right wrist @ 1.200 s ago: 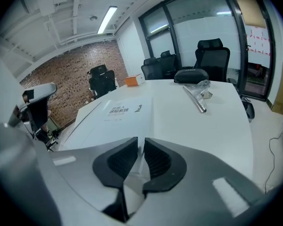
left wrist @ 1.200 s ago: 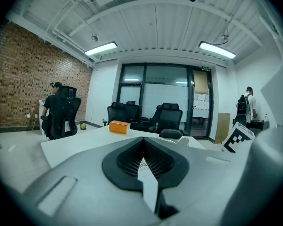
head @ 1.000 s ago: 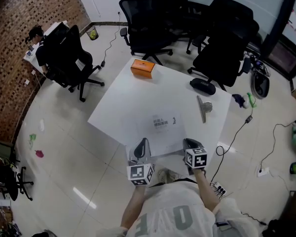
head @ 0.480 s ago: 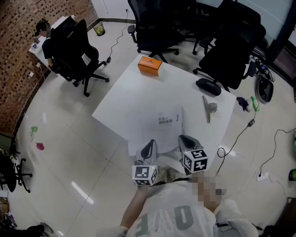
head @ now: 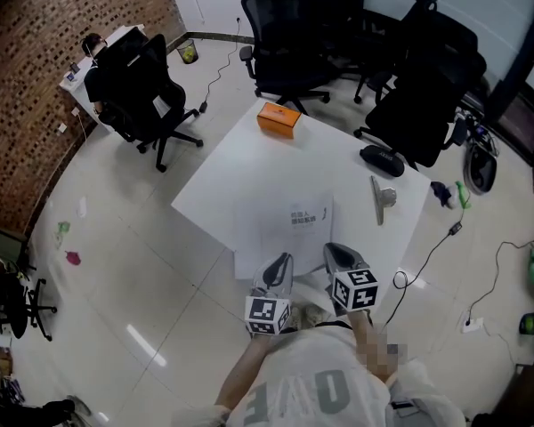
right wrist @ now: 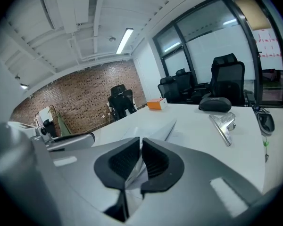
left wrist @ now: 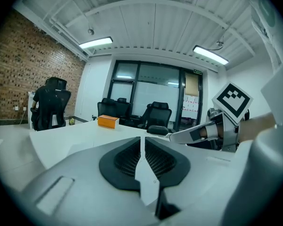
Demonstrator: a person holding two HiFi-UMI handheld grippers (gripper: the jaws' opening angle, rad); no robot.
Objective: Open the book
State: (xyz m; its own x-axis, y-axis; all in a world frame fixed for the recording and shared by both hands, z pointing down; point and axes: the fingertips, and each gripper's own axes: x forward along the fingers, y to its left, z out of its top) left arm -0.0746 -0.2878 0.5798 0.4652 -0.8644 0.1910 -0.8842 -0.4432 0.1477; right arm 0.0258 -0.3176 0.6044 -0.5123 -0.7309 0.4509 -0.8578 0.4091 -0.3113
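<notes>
The thin white book with grey printed lettering on its cover lies at the lower middle of the head view, on the near part of the square white table, just above both grippers. Its lettering reads upright from the bottom of the frame. Judging by that, its top points toward the upper frame and its long axis runs roughly bottom to top, leaning slightly right.

The right gripper is clamped on a white sheet at the book's near edge. In the right gripper view that sheet rises out of the pads and folds away toward the upper right, probably the cover being lifted to swing it open.

The left gripper sits beside it at the lower left corner of the book, likely to steady the pages underneath. Its jaws have just been opening and stand a hair apart. A white sliver shows in the slit, but I cannot tell whether it is a page or the table beyond.
</notes>
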